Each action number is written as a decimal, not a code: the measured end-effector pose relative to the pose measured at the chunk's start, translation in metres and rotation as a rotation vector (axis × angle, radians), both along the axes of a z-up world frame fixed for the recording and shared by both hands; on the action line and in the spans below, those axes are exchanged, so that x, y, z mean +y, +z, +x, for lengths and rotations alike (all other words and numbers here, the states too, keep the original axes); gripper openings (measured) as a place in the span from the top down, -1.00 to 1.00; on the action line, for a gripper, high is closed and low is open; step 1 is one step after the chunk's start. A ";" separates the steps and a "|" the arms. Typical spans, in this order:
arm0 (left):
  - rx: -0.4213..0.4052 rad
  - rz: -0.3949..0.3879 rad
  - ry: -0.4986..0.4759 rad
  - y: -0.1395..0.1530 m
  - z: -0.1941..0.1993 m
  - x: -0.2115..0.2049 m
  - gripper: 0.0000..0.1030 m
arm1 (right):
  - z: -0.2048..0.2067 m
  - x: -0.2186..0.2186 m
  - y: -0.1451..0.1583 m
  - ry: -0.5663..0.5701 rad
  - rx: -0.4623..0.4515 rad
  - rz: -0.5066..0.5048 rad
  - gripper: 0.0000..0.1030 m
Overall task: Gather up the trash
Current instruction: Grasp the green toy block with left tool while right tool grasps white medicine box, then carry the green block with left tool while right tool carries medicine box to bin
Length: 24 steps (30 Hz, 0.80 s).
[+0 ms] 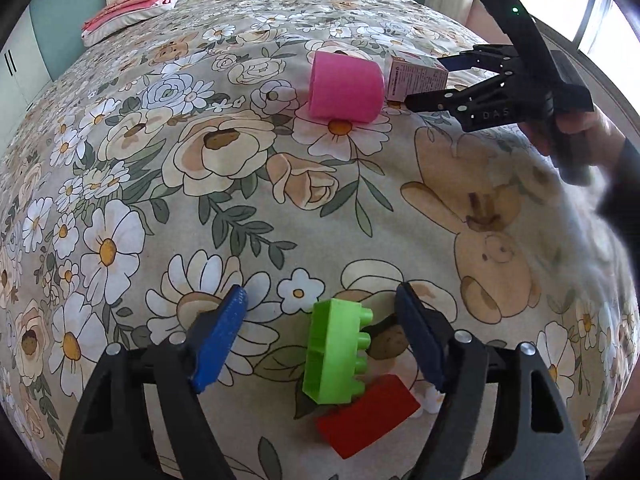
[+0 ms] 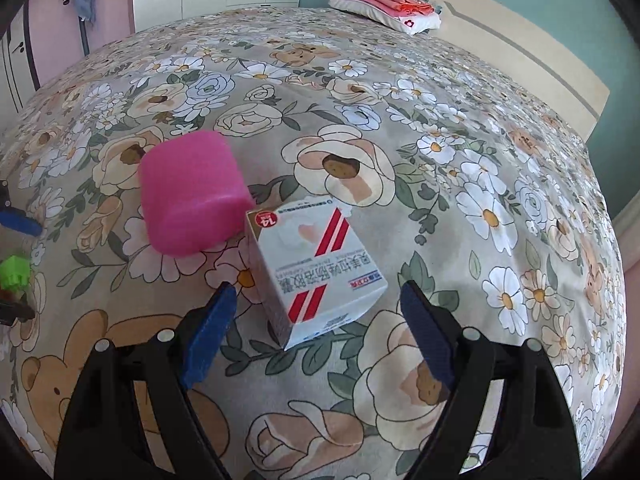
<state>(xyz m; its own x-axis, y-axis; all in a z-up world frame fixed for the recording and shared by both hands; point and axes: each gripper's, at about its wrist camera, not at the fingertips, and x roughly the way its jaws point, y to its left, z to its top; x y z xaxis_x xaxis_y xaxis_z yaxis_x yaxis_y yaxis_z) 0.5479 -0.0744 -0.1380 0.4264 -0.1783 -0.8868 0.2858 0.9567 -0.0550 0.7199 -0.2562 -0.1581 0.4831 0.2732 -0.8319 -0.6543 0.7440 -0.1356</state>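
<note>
We see both grippers working above a bed (image 1: 168, 184) covered with a floral and bear-print spread.

Left gripper (image 1: 322, 320): its jaws stand wide, with no pad pressing on anything. A green toy brick (image 1: 332, 356) lies on the spread between them, nearer the right-hand finger, tipped on its side with its studs facing right. A red brick (image 1: 366, 414) lies just below it, touching it.

Right gripper (image 2: 316, 300): its jaws also stand wide. A small white carton with red stripes (image 2: 316, 272) stands on the spread between the fingertips, untouched by either pad. A pink cup (image 2: 188, 196) lies on its side just beside the carton, to its upper left; we cannot tell whether they touch.

In the left wrist view, a hand (image 1: 580, 136) holds the right gripper beside the carton. A folded pink and white pillow (image 2: 384, 10) rests near the headboard.
</note>
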 end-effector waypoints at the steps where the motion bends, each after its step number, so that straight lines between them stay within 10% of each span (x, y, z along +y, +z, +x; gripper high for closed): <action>1: 0.004 -0.006 0.000 0.000 0.001 0.001 -0.46 | 0.003 0.001 -0.003 -0.001 0.008 -0.001 -0.60; 5: 0.012 -0.033 0.008 0.001 0.003 0.007 -0.15 | 0.010 0.000 -0.005 0.003 0.069 0.054 0.12; 11: 0.033 -0.070 0.012 0.001 0.007 0.017 0.49 | -0.010 -0.009 0.001 -0.041 0.031 0.058 0.14; 24: 0.070 -0.098 0.074 0.008 -0.003 0.032 0.56 | -0.078 -0.028 0.036 -0.150 0.014 0.111 0.14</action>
<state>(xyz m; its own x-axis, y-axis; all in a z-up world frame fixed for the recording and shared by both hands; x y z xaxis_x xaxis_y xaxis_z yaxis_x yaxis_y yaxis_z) 0.5447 -0.0419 -0.1299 0.3796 -0.2359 -0.8946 0.2064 0.9642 -0.1667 0.6420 -0.2845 -0.1219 0.5138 0.2890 -0.8078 -0.5358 0.8435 -0.0390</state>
